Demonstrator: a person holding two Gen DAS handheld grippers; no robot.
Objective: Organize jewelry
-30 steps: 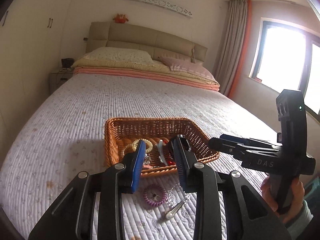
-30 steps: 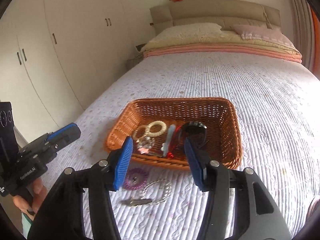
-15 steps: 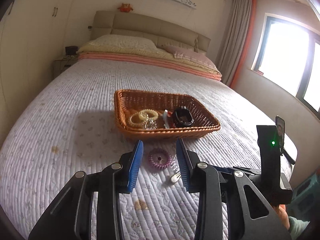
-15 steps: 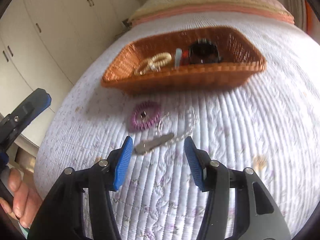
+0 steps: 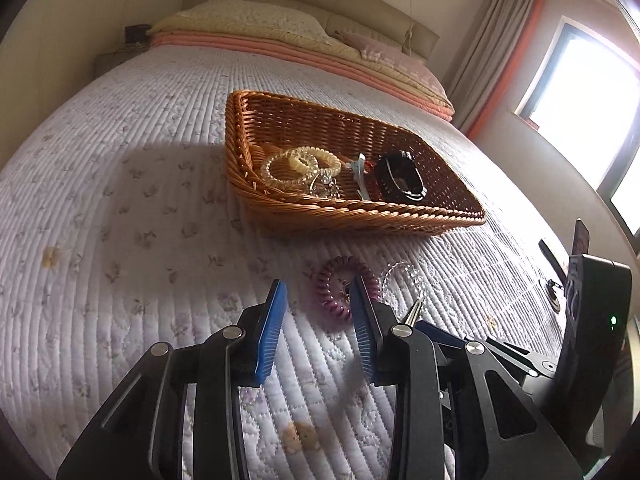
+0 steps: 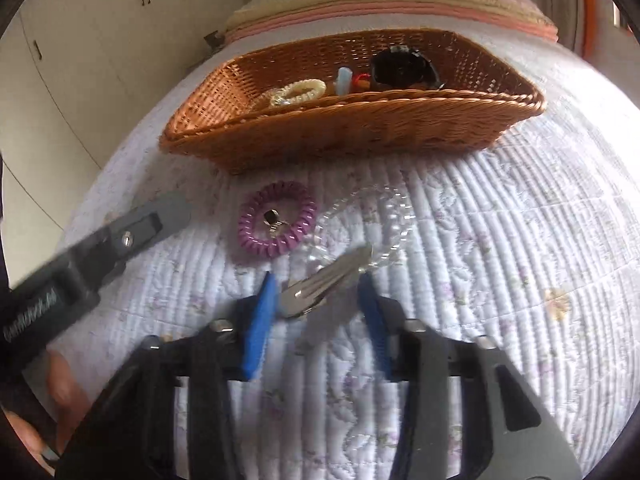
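A brown wicker basket (image 5: 420, 213) (image 6: 360, 132) sits on the quilted bed and holds cream bracelets (image 5: 298, 166), a pale blue clip and a black watch (image 5: 400, 178). In front of it lie a purple coil hair tie (image 5: 340, 290) (image 6: 277, 219), a clear bead bracelet (image 6: 384, 220) and a silver hair clip (image 6: 324, 282). My left gripper (image 5: 318, 290) is open, low over the quilt just left of the hair tie. My right gripper (image 6: 316, 280) is open with the silver clip lying between its fingertips.
The bed stretches back to pillows (image 5: 248, 20) and a headboard. Wardrobe doors (image 6: 80, 40) stand on the left, a window (image 5: 580, 80) and curtain on the right. A phone stand (image 5: 560, 264) is at the bed's right edge.
Both grippers have dropped lower and moved forward toward the loose items in front of the basket. The right gripper now straddles the silver clip. Both stay open.
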